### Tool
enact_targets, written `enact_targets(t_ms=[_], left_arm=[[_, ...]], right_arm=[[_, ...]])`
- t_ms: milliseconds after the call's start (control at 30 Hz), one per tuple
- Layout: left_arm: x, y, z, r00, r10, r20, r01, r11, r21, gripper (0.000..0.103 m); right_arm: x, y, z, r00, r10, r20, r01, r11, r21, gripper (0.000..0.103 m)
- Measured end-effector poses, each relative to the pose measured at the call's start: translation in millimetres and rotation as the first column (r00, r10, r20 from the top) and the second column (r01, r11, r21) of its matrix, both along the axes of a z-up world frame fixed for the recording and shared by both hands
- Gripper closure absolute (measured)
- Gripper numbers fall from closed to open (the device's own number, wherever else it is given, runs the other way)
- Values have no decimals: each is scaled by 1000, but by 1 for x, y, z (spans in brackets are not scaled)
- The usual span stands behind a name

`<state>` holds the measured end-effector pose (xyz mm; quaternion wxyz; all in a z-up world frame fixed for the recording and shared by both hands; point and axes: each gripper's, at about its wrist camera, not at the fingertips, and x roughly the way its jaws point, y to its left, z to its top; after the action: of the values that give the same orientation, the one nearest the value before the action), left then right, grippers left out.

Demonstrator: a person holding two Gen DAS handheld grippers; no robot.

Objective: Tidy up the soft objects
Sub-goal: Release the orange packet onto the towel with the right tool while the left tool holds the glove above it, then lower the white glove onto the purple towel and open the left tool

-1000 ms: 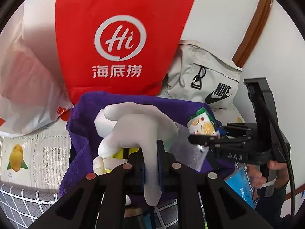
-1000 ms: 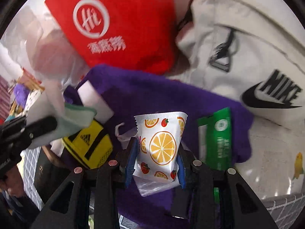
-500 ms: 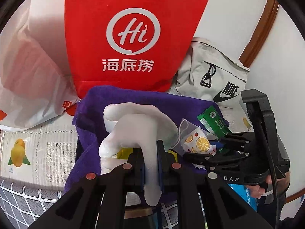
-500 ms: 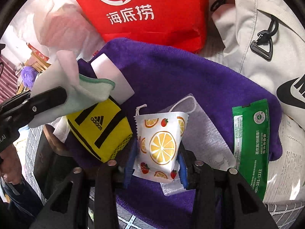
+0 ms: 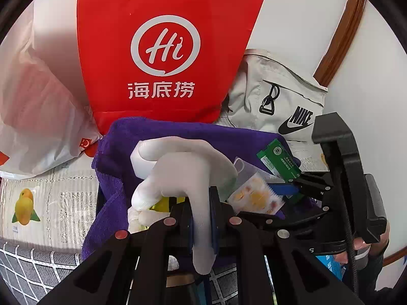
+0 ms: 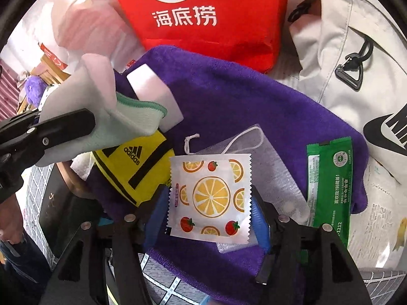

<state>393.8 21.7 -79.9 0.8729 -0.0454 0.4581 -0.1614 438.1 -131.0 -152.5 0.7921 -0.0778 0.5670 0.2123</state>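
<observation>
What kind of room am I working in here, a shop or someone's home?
Most likely a home, though I can't be sure: a red Haidilao takeaway bag and a grey Nike bag lean against a white wall, and a fruit-print cloth covers the surface.

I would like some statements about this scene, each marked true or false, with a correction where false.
1. The left gripper is shut on a white glove. True.
2. The orange-print packet lies on a purple towel. True.
3. The green sachet lies left of the packet. False: it lies to the right.
4. The red bag is printed with "NIKE". False: that logo is on the grey bag.
5. The right gripper squeezes the packet. False: its jaws are opening, clear of the packet's edges.
</observation>
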Motion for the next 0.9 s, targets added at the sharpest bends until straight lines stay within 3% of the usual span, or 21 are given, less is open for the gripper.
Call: enact_targets(t_ms=[233, 467, 633, 900], left_arm=[[-1, 1, 0, 1000, 0, 0, 0, 1000, -6, 93], [-1, -9, -1, 999, -37, 9, 38, 999, -24, 93], [3, -32, -14, 997, -73, -14, 73, 997, 3, 93], [11, -47, -33, 995, -78, -56, 79, 997, 17, 93]], right_arm=[[5, -13, 4, 999, -45, -2, 45, 998, 35, 36], [13, -44, 24, 990, -130, 55, 129, 991, 27, 36], [9, -76, 40, 973, -207, 103, 205, 978, 33, 36], [6, -92, 51, 962, -245, 123, 240, 969, 59, 36]])
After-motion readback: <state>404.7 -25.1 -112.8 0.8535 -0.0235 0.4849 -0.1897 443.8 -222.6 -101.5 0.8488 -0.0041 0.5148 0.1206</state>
